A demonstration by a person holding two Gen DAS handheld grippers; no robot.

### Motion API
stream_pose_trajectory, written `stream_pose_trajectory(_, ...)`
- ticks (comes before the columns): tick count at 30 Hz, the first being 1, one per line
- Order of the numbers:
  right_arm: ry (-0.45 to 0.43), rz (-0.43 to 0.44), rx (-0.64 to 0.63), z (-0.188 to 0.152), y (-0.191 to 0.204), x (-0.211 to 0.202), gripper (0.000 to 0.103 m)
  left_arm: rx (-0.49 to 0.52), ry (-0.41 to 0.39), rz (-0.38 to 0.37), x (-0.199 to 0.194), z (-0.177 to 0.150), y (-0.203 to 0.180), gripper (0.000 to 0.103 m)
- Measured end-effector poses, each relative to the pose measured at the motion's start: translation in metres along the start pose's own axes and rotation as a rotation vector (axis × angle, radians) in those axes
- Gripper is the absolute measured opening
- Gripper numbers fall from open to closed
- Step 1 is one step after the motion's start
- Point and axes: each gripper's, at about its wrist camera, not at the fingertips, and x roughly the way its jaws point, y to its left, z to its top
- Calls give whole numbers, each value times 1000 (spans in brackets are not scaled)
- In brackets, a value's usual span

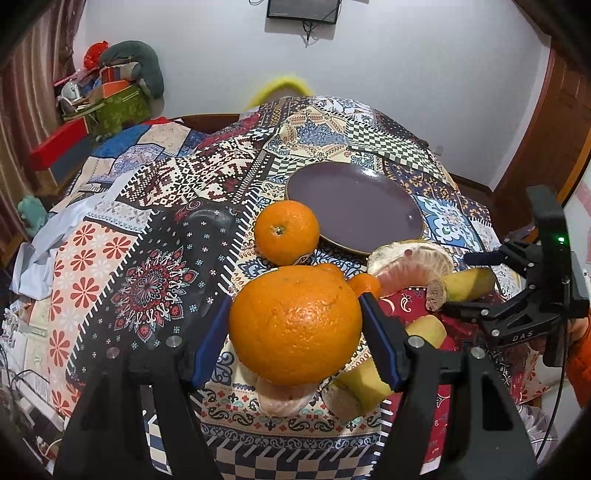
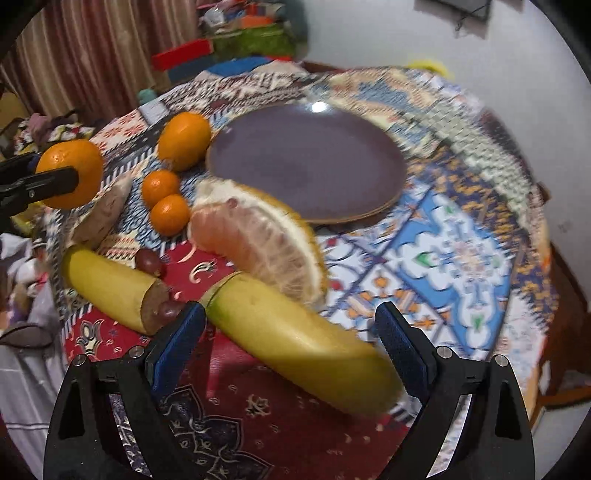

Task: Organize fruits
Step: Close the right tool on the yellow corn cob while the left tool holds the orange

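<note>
**Orange held aloft, banana piece between open jaws**

Nearest the left wrist camera, a large orange is clamped between the blue pads of the left gripper, held above the table. In the right wrist view the right gripper stands wide, its pads apart from the banana piece that lies between them on the cloth; nothing is grasped there.

The table is covered by a patchwork cloth of mixed prints: checks, flowers, red paisley. On it sits an empty purple plate. Touching its near rim is a peeled pomelo wedge; a second orange sits just beside the plate's left edge. Two small mandarins touch each other near the wedge. Another banana piece lies left of the first, with grapes beside it.

Behind the table, a white wall carries a dark screen; a striped curtain hangs on the left, next to a heap of boxes and bags.
</note>
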Motion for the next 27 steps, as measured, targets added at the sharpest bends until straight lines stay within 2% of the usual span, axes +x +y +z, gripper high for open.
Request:
stream_pose_trajectory(5, -6, 0, 2, -5, -1, -2, 87, 5, 9, 3, 3, 1, -3, 69)
stream_pose_trajectory(9, -24, -43, 9, -15, 0, -12, 71, 13, 11, -2, 4, 2, -6, 69)
stream_pose_trajectory(16, -54, -129, 135, -33, -7, -26, 58, 32, 8, -25, 4, 1, -15, 69)
stream_pose_trajectory(20, -46, -146, 213, -42, -9, -35, 52, 41, 5, -36, 2, 0, -18, 69)
stream_pose_trajectory(24, -29, -98, 303, -49, -13, -45, 44, 39, 1, -45, -1, -1, -18, 69)
stream_pose_trajectory(27, -23, -52, 318, -52, -9, -52, 37, 46, -4, -50, -4, -2, -21, 69)
